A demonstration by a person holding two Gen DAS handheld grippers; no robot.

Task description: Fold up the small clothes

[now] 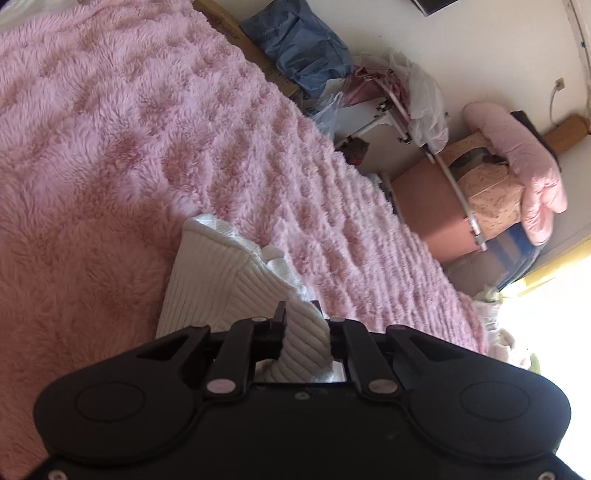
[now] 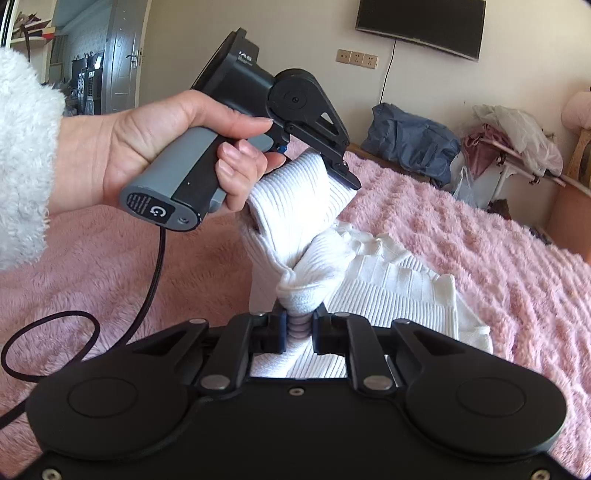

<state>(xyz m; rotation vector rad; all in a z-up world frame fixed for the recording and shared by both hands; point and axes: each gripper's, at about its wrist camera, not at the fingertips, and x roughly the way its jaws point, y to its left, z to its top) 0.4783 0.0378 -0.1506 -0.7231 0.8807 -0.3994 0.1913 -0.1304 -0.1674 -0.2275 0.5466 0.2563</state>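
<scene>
A pink shag blanket covers the bed and fills most of both wrist views, running from the lower left to the upper right of each frame. Beyond its far edge, in the upper right of the right wrist view, stand a cream wall with a dark wall-mounted screen, a blue bag and a heap of clear plastic bags; a pink padded garment hangs over furniture at the right of the left wrist view.

A white ribbed knit garment lies at the centre of the right wrist view, its ruffled-edge body spread on the blanket while one part is lifted and twisted into a rope between the two tools. In the left wrist view the same garment rises from the blanket toward the lower centre of the frame.

The left hand-held gripper, seen from the side at upper centre of the right wrist view, is clenched on a ribbed fold of the knit. A bare hand in a white fleece cuff holds its grey grip, from which a black cable loops down at lower left.

The right hand-held gripper, at lower centre of its own view, is clamped on the bunched, knotted end of the garment.
</scene>
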